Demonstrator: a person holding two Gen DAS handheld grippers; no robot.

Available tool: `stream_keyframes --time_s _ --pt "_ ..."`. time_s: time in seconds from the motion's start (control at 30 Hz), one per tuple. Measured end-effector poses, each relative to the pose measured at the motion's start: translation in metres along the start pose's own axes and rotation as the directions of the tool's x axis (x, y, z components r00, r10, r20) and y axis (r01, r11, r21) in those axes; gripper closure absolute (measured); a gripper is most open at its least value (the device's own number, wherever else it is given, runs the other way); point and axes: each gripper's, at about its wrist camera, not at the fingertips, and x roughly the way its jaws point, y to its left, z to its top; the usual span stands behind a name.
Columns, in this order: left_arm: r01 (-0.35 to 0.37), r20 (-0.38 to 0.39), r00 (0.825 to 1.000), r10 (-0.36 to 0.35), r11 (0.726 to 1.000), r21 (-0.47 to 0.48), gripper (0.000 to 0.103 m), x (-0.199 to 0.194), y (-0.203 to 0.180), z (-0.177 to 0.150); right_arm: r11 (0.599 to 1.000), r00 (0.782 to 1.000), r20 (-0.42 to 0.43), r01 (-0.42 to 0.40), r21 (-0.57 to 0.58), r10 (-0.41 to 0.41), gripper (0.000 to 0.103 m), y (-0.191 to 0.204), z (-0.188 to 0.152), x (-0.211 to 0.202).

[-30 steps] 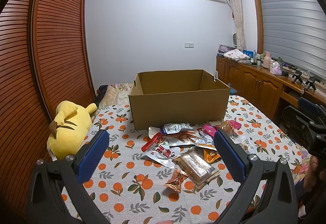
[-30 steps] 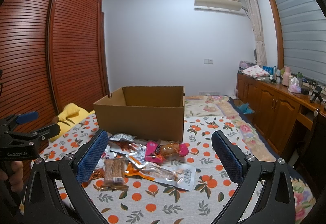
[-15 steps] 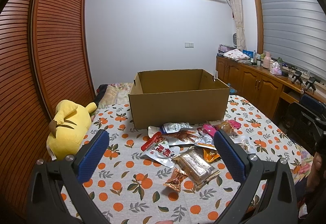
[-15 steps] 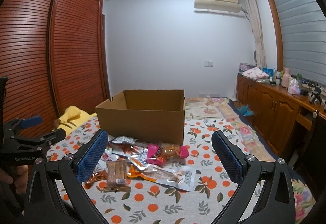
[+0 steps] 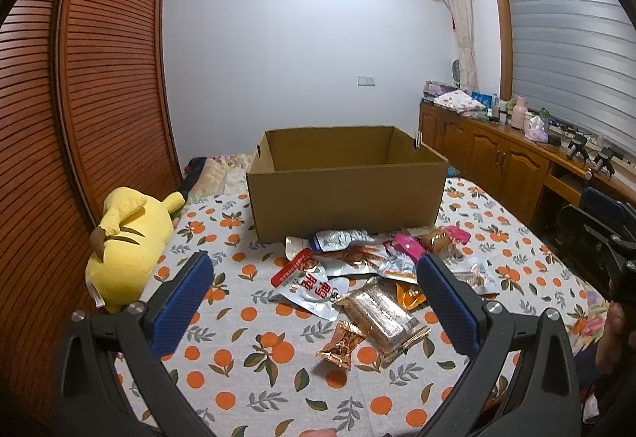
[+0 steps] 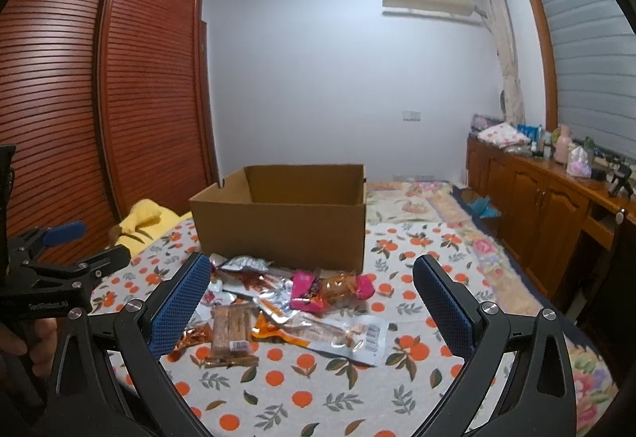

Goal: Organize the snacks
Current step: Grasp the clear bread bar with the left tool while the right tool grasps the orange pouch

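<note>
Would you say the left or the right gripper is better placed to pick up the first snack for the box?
Left, probably. The left gripper, open, frames the small copper packet and wafer pack closely; the right gripper, also open, looks no nearer. The cardboard box is reachable by both.

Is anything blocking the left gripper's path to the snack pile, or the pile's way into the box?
Nothing visible blocks the open left gripper from the snack pile. The cardboard box is open-topped behind the pile; only its front wall must be cleared.
</note>
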Motion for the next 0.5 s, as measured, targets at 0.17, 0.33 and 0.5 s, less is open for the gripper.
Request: stream_keyframes --time_s 0.17,0.33,0.5 --pt "0.034 -0.057 0.998 -0.034 0.999 -0.008 0.0 0.024 0.003 -0.013 1.0 0.999 -0.054 0.005 -0.028 -0.006 0.0 -0.005 -0.009 0.017" --pt "0.055 -0.121 0.991 -0.056 0.998 -0.008 0.0 0.046 0.003 -0.024 0.999 0.99 -0.141 0.002 -0.043 -0.008 0.0 -0.017 -0.022 0.044" --pt "0.068 -0.181 0.981 -0.072 0.997 -0.028 0.001 0.066 0.008 -0.034 0.997 0.974 -0.225 -0.031 -0.065 0.016 0.001 -0.024 -0.035 0.07"
